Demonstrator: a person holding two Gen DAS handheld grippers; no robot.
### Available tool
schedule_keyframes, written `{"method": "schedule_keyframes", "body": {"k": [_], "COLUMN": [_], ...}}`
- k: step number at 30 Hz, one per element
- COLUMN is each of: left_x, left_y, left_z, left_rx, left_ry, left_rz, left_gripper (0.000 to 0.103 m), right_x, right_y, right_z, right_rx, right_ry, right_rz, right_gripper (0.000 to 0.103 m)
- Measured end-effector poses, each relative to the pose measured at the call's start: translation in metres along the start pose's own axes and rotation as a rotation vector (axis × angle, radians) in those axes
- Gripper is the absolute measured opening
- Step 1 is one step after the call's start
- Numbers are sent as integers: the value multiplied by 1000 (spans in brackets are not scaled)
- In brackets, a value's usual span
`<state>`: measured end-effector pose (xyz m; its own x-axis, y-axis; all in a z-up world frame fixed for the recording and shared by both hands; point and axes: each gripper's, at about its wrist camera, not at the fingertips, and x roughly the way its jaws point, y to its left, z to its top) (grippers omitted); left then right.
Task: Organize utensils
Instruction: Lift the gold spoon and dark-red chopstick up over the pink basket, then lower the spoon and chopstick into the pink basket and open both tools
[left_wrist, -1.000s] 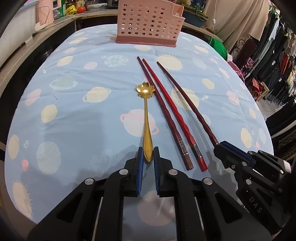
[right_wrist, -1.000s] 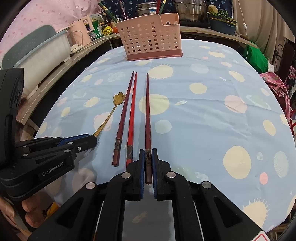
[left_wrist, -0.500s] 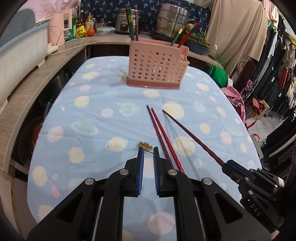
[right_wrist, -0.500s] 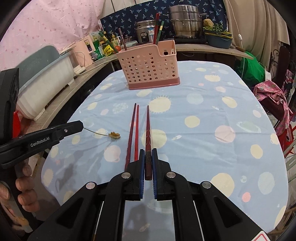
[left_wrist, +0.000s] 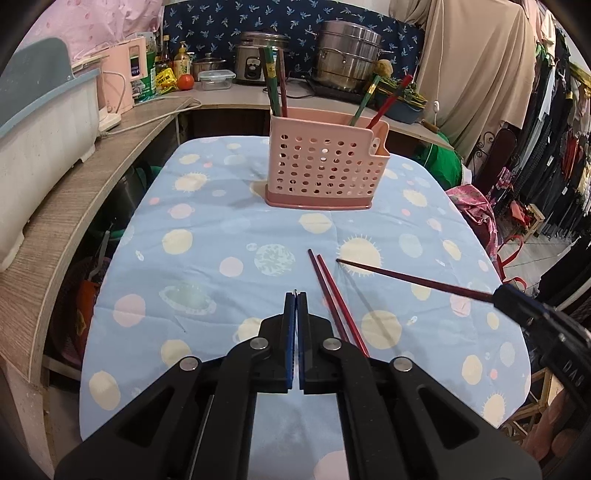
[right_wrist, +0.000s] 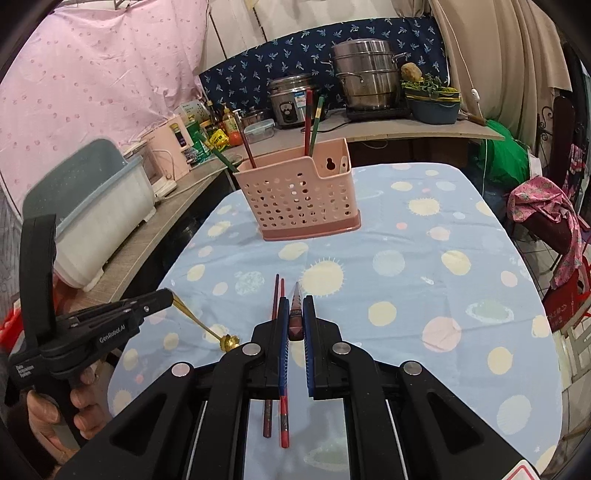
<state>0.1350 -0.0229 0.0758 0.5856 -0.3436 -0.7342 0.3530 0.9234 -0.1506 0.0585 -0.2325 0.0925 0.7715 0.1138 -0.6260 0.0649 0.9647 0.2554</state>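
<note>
My left gripper (left_wrist: 296, 295) is shut on a gold flower-bowl spoon; only a sliver shows between the pads here. The right wrist view shows the spoon (right_wrist: 207, 326) sticking out of the left gripper (right_wrist: 166, 295), lifted above the cloth. My right gripper (right_wrist: 294, 301) is shut on a dark red chopstick (right_wrist: 296, 314), raised off the table and pointing forward; it also shows in the left wrist view (left_wrist: 413, 278). Two red chopsticks (left_wrist: 332, 299) lie side by side on the blue tablecloth (left_wrist: 207, 258). A pink perforated utensil basket (left_wrist: 327, 166) stands at the far end.
The basket (right_wrist: 303, 199) holds several upright chopsticks. A wooden counter (left_wrist: 74, 206) with a grey-white bin (left_wrist: 40, 129) runs along the left. Pots and a rice cooker (right_wrist: 291, 99) stand behind. Clothes racks (left_wrist: 554, 147) are at the right.
Both grippers have lifted their utensils off the table and risen. The spoon and the dark chopstick now hang in the air; the two red chopsticks stayed put.
</note>
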Motion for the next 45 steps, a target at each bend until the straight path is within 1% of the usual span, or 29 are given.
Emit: {"method": "schedule_keyframes", "body": {"k": [8,15,19,27,30,34,36,39,42,45], "left_x": [-9,-18,-23,-32,-30,-19,-10,8,26,42], "left_y": [-4,-10,-14,-24,-27,-28,-27,-26,-24,-23], "left_z": [26,67,101,172,199,224,232,240,241,239], "left_rx": [24,38,51,70,68,71,73,73,74,79], "left_ry": [-19,-63,-100,-219,-256,-276,-272,-247,-220,-193], "left_rz": [-10,-22,-27,-14,0,21,33,47,58,72], "left_gripper": [1,1,1,1,1,1,1,1,1,1], "right_x": [-12,-17,-20,-14,-8,3,12,29,52,75], "right_y": [5,9,9,14,17,20,19,17,13,8], "right_z": [45,86,115,186,213,242,253,265,268,262], "right_rx": [-24,-44,-33,-25,-19,-17,-6,4,11,16], "right_ry": [-92,-167,-222,-353,-396,-439,-450,-444,-410,-360], "right_rz": [5,17,37,42,43,35,31,21,9,0], "right_gripper": [7,7,7,7,7,7,7,7,7,7]}}
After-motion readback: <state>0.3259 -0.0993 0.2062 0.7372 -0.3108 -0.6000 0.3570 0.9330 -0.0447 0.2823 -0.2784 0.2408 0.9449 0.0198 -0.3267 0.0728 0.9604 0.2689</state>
